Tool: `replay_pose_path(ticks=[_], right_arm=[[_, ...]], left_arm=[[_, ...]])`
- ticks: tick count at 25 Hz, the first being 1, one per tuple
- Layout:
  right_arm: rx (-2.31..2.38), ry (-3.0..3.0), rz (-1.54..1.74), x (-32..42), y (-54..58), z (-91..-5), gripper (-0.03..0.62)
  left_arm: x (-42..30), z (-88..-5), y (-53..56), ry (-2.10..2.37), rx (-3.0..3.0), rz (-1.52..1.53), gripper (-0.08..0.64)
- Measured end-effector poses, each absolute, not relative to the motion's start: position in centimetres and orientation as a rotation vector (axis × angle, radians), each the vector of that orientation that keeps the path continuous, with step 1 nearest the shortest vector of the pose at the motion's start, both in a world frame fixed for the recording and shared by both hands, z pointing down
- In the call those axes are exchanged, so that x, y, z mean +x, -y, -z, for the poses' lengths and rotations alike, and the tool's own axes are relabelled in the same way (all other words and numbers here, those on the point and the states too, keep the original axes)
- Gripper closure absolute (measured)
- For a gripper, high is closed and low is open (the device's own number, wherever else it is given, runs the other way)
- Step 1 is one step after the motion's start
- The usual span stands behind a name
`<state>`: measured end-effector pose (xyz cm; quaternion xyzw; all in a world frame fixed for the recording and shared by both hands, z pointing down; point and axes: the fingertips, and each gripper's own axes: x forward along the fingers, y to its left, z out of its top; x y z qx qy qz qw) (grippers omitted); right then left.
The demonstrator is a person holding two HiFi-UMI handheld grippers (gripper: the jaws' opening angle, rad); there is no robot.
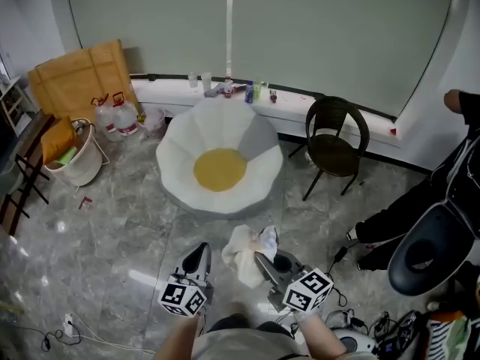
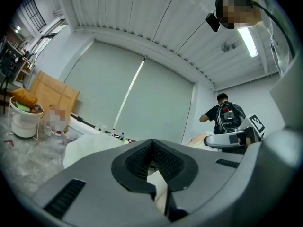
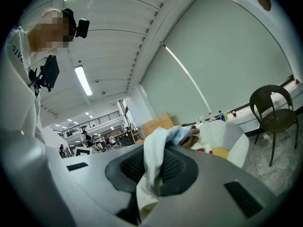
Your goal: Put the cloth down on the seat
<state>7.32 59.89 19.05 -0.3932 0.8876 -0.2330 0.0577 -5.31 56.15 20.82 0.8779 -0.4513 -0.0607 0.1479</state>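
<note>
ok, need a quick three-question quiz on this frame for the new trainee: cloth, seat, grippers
1. True or false: the cloth already lies on the yellow cushion of the white seat.
2. Pick one. The right gripper is: A open and empty; B shut on the cloth; C shut on a bottle.
3. In the head view, what piece of furniture stands just right of the seat?

Key: 1 false, the cloth hangs above the floor, short of the seat. 2 B. 3 the black chair.
</note>
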Motion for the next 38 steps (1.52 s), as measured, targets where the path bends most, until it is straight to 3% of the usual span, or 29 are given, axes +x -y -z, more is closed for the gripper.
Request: replay_pose_path(ticks=[38], right_arm=[[-1.002, -2.747, 0.829, 11.5, -20.3, -23.1, 0.538]], left_arm=[[-1.6, -24.3, -16.9, 1.462, 2.405, 0.179, 0.547]])
